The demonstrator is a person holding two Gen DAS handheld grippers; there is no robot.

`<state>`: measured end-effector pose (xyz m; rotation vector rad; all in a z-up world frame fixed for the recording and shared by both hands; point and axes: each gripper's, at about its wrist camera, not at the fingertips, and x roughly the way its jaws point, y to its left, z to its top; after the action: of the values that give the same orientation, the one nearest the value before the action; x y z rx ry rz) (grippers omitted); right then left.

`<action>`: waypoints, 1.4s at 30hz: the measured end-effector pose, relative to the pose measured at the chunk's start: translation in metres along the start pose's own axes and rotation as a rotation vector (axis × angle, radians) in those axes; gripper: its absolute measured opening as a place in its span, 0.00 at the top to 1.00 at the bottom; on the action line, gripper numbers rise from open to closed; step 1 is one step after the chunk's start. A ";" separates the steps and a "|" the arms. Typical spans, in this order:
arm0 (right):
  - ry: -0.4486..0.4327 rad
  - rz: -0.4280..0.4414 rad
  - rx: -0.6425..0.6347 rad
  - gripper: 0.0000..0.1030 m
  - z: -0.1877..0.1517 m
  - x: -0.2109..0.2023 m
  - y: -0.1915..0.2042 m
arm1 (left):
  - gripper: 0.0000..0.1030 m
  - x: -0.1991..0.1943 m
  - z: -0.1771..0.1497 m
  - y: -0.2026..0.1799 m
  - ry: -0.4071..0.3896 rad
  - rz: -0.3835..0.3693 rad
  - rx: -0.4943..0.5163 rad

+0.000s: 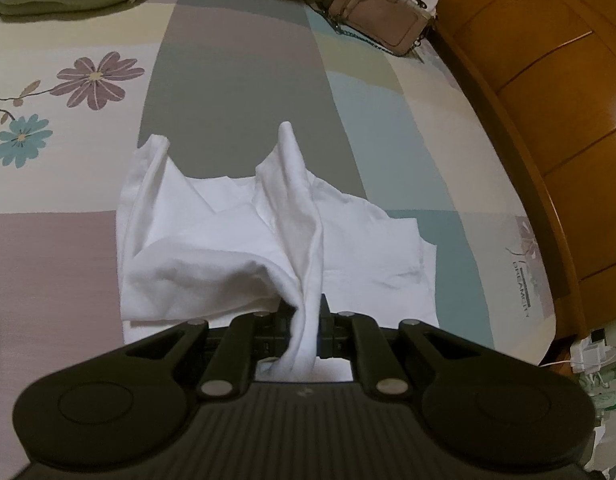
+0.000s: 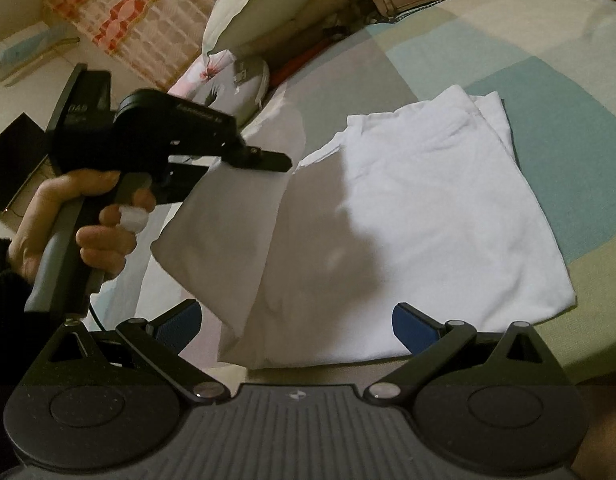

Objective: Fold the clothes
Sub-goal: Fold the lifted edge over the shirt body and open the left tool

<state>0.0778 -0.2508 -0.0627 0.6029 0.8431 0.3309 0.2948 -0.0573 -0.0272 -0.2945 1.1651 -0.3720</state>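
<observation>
White garment (image 2: 428,216) is lying spread across the patchwork bedsheet (image 1: 235,80), most of it flat, with one edge being lifted clear of the bed. Beneath it, the sheet is showing grey, teal, cream and mauve panels with printed flowers (image 1: 95,78). Along the bed's far side a wooden headboard (image 1: 548,100) is curving past. At the head of the bed a pale pillow (image 2: 267,4) is leaning beside a pink handbag (image 1: 382,10) with a chain strap.

In the right wrist view, the left gripper (image 2: 267,160) is being held by the person's left hand (image 2: 71,224), its black fingers clenching a raised fold of the cloth, which is hanging from them in a drooping sheet. The left wrist view is showing the same pinch up close: a ridge of white fabric is running between the closed jaws.

Nearest the camera, the right gripper (image 2: 295,320) is hovering at the garment's near edge, its blue-padded fingers (image 2: 412,322) spread wide apart and gripping nothing.
</observation>
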 end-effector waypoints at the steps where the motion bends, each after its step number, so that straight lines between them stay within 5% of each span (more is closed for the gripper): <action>1: 0.001 0.000 -0.001 0.00 0.000 0.000 0.000 | 0.92 0.002 0.000 -0.002 0.002 0.000 0.001; 42: 0.002 -0.027 0.049 0.00 -0.004 -0.008 -0.029 | 0.92 0.062 -0.007 -0.059 0.096 -0.049 0.028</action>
<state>0.0708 -0.2765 -0.0779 0.6360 0.8624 0.2876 0.3020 -0.1374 -0.0567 -0.2835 1.2474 -0.4487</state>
